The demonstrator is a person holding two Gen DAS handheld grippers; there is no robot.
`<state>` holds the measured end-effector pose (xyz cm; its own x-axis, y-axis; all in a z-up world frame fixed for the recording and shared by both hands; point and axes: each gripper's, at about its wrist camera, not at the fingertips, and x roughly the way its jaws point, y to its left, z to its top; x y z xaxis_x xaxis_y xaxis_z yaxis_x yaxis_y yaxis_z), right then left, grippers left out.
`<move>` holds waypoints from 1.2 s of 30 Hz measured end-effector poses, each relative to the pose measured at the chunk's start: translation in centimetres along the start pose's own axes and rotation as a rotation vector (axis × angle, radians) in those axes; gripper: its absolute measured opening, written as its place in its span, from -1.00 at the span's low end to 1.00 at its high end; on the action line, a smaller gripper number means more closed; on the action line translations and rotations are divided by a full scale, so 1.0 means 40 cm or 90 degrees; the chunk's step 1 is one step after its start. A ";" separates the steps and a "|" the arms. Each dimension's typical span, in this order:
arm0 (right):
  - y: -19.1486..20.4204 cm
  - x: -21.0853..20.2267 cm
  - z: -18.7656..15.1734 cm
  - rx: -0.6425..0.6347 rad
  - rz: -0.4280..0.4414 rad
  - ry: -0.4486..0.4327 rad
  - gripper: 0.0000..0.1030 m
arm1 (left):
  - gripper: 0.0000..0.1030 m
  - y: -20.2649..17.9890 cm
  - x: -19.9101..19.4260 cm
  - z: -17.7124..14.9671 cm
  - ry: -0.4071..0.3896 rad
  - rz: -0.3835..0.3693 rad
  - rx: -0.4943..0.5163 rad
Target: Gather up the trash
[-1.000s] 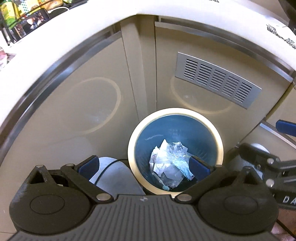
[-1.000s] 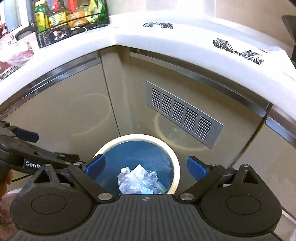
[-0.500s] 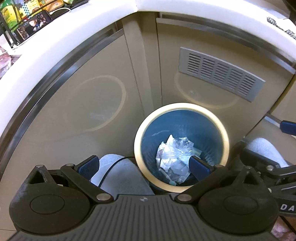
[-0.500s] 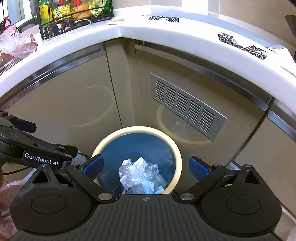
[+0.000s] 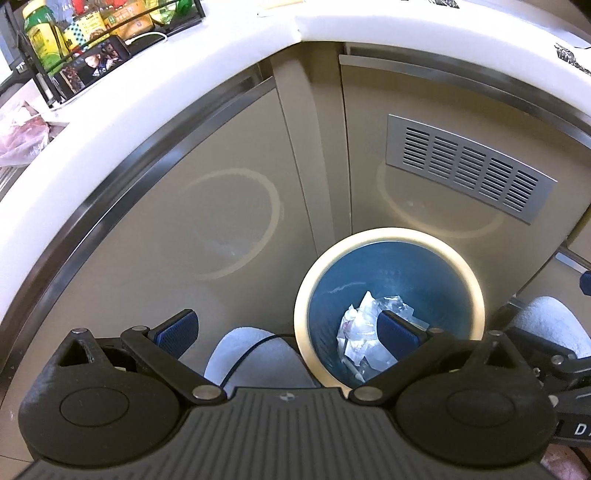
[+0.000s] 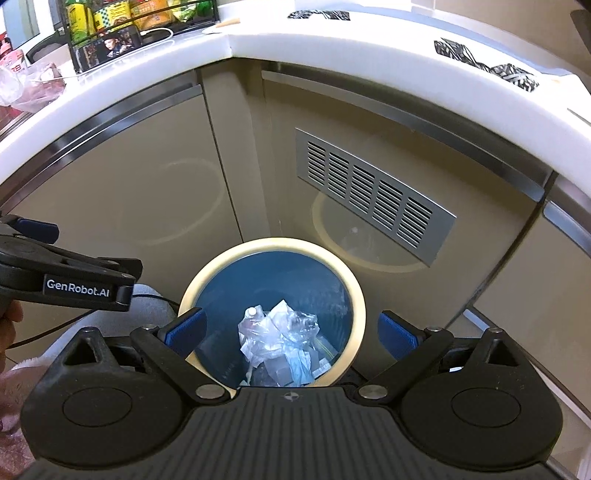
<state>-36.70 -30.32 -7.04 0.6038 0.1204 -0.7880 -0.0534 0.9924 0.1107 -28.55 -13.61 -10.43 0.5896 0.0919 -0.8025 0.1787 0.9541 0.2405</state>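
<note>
Trash sits at the bottom of the blue bin, a heap of crumpled clear plastic and paper, and neither of your tools carries any of it. Nearest you, the left gripper is spread wide and empty, its right pad over the bin's mouth and its left pad over the floor beside a white slipper. The right gripper is just as wide and empty, straddling the cream rim from above. Compared with a second ago both cameras have pulled up and back: the bin looks smaller and lower in view, and more of the white countertop shows. That reads as the drop being done and your hands lifting clear. Beyond the bin stand the beige cabinet doors with a metal vent, and farther off the wire rack of bottles. A pink-tinted plastic bag lies on the counter's left end, possibly the next piece to collect.
</note>
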 end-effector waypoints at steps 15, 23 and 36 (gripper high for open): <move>-0.022 0.021 -0.004 0.032 -0.013 0.020 0.93 | 0.99 -0.023 0.024 0.000 0.044 -0.044 0.033; -0.023 0.033 -0.006 0.033 -0.017 0.036 0.93 | 0.99 -0.029 0.040 0.003 0.056 -0.045 0.031; -0.017 0.037 0.001 0.030 -0.018 0.040 0.94 | 0.99 -0.031 0.044 0.002 0.058 -0.042 0.035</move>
<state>-35.74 -30.83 -8.26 0.5530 0.0950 -0.8278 0.0009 0.9934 0.1146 -27.69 -14.66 -12.09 0.5011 0.0574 -0.8635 0.2589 0.9421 0.2129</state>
